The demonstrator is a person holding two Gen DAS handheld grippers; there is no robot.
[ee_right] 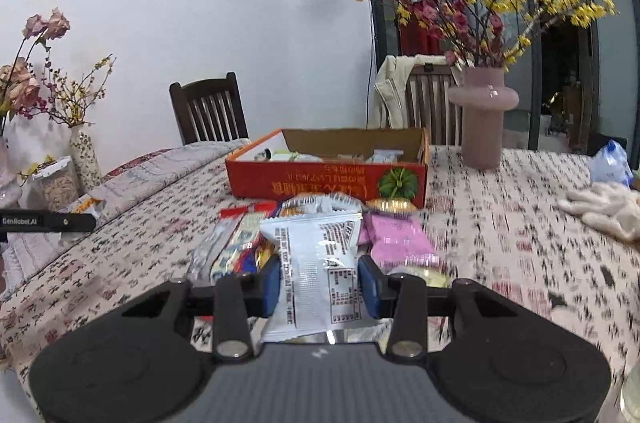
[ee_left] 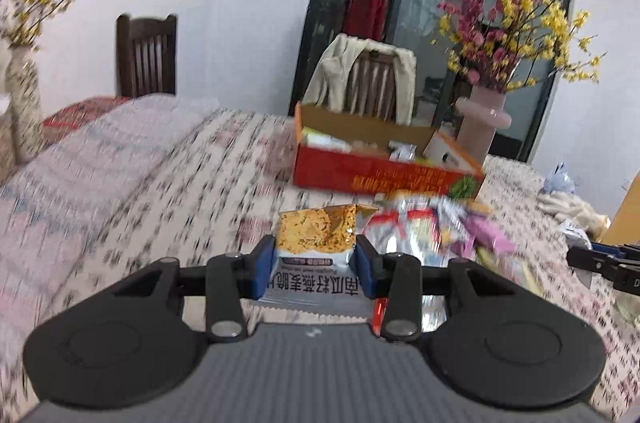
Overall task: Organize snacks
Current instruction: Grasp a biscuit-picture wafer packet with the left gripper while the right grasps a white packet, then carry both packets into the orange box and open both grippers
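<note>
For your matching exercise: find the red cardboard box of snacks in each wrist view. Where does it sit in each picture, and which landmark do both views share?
Left wrist view: red box right of centre, mid-height, beyond the packet in the left gripper.
Right wrist view: red box near centre, mid-height, behind the loose snack pile.
Shared landmark: the pink vase, just right of the box in both.

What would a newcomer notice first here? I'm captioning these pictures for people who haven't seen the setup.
Each gripper holds a snack: the left gripper grips an orange-and-white snack packet, the right gripper a white printed snack packet. Behind a heap of loose wrapped snacks on the patterned tablecloth stands an open red cardboard box. A pink vase of yellow and red blossoms rises to the box's right.
</note>
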